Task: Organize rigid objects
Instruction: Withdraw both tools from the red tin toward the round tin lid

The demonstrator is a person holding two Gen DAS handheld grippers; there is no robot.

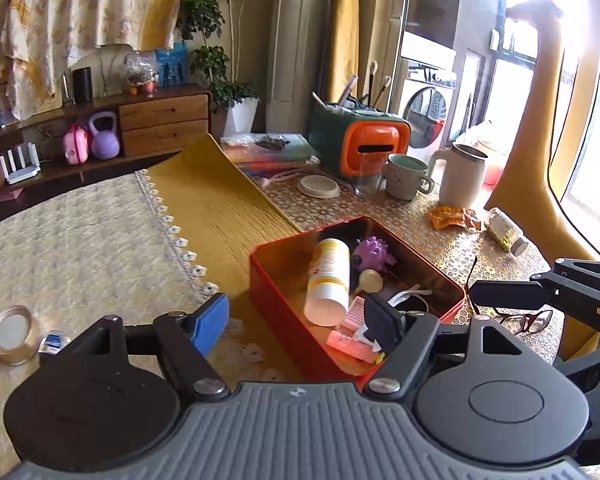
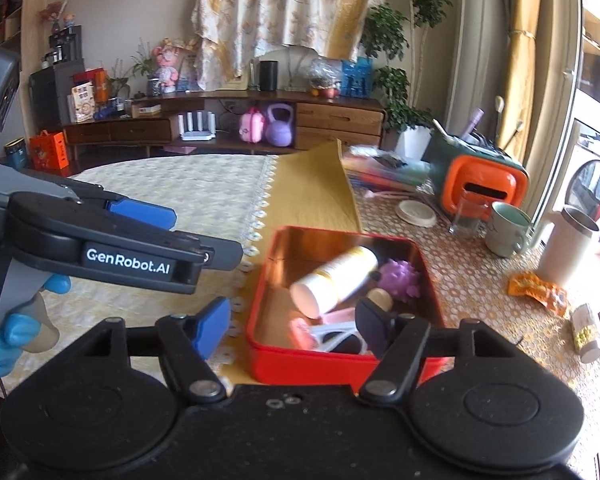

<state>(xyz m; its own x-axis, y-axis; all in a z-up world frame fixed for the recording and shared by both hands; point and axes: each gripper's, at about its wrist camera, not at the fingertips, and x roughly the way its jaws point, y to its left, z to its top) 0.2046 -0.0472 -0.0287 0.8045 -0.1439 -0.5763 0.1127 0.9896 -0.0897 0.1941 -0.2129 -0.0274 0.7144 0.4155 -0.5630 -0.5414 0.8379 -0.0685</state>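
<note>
A red tin box [image 1: 278,312] [image 2: 260,320] sits on the table. It holds a white and yellow bottle [image 1: 329,276] [image 2: 334,280] lying down, a purple spiky ball [image 1: 372,254] [image 2: 400,276], pink pieces [image 1: 350,342] and white sunglasses [image 2: 332,338]. My left gripper [image 1: 298,322] is open and empty above the box's near end. My right gripper [image 2: 294,322] is open and empty over the box's near edge. The left gripper shows at the left in the right wrist view [image 2: 168,228].
A round tin lid [image 1: 12,334] lies at the left on the lace cloth. Red glasses [image 1: 526,320], an orange wrapper [image 1: 454,218], a small jar [image 1: 506,230], a mug [image 1: 406,176], a white cup [image 1: 462,178], a glass [image 1: 368,176] and an orange-green caddy [image 1: 360,140] stand beyond.
</note>
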